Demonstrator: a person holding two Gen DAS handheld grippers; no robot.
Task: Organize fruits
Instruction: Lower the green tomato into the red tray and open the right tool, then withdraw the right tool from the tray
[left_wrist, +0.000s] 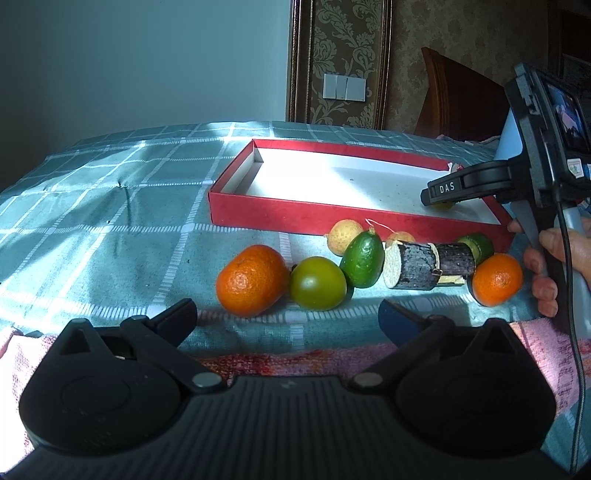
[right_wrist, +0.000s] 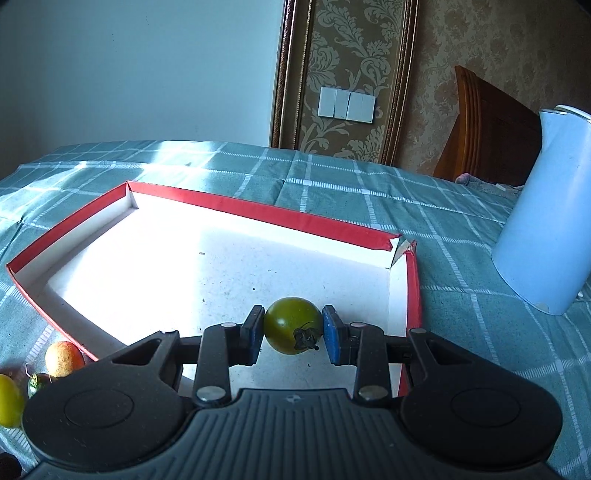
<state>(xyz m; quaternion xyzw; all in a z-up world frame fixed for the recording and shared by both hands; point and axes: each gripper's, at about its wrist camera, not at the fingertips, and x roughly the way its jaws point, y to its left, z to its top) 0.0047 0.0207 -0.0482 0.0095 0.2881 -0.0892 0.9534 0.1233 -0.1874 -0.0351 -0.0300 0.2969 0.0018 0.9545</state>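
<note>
Two blue pads of the right gripper (right_wrist: 293, 334) clamp a smooth round green tomato (right_wrist: 291, 325); left gripper (left_wrist: 288, 314) gapes empty.

Both grippers are built of black plastic with ribbed housings, round discs and silver pivot screws. Blue pads are fitted to the right gripper (right_wrist: 293, 334); "DAS" is printed on 1 finger, and a black cable is attached.

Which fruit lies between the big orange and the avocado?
A green tomato lies between the big orange and the avocado, seen in the left wrist view.
</note>
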